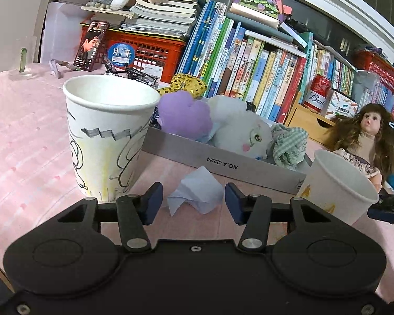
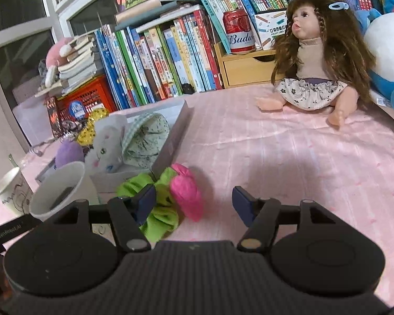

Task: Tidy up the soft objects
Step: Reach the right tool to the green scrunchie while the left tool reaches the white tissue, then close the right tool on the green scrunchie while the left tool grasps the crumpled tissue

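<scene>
A crumpled pale blue tissue (image 1: 197, 191) lies on the pink cloth between the fingers of my left gripper (image 1: 194, 203), which is open, with a small gap at each pad. Behind it stands a grey box (image 1: 223, 162) holding a purple plush (image 1: 183, 113), a white plush (image 1: 239, 128) and a green checked cloth (image 1: 289, 141). My right gripper (image 2: 194, 203) is open above a pink soft piece (image 2: 186, 191) and a green scrunchie (image 2: 157, 215), which lie beside the grey box (image 2: 170, 141). Its left finger covers part of the scrunchie.
A drawn-on paper cup (image 1: 105, 136) stands left of the tissue and a plain paper cup (image 1: 338, 189) right of it. A long-haired doll (image 2: 310, 52) and a blue plush (image 2: 388, 39) sit at the back right. Books (image 2: 157, 57) and a red crate (image 1: 149, 50) line the back.
</scene>
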`<state>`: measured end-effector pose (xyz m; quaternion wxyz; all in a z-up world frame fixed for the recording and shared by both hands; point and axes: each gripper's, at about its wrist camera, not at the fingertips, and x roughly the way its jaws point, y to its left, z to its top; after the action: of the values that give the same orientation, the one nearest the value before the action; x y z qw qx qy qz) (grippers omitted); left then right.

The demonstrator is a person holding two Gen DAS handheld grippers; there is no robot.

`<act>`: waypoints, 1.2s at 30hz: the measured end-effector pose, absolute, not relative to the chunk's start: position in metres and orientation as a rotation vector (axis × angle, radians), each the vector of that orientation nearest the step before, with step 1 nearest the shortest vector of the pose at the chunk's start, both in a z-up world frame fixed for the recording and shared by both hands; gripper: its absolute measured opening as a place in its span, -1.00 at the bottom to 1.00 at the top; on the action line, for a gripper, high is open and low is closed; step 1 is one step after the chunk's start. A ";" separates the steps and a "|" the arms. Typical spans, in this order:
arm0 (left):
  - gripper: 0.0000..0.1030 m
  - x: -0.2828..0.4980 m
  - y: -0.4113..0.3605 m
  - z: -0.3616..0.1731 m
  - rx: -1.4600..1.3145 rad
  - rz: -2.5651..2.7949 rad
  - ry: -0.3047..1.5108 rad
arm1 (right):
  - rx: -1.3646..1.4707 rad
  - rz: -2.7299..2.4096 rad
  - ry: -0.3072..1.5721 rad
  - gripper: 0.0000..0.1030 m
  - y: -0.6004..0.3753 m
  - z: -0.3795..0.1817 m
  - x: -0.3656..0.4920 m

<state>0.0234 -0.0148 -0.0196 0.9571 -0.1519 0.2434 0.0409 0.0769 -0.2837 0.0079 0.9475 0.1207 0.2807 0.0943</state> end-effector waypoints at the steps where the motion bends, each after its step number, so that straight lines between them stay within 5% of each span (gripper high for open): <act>1: 0.02 0.024 -0.016 -0.020 -0.299 0.077 0.496 | 0.249 0.196 0.569 0.43 -0.284 0.009 0.077; 13: 0.13 0.036 -0.019 -0.023 -0.292 0.088 0.508 | 0.299 0.212 0.612 0.43 -0.280 -0.003 0.096; 22: -0.06 0.041 -0.021 -0.025 -0.272 0.084 0.517 | 0.332 0.224 0.647 0.43 -0.276 -0.015 0.107; 36: -0.27 0.043 -0.020 -0.024 -0.256 0.076 0.525 | 0.276 0.229 0.636 0.07 -0.264 -0.017 0.106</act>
<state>0.0433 -0.0200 -0.0238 0.9570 -0.1261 0.2586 0.0376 0.1062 -0.2642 -0.0170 0.9342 0.1349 0.3109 0.1118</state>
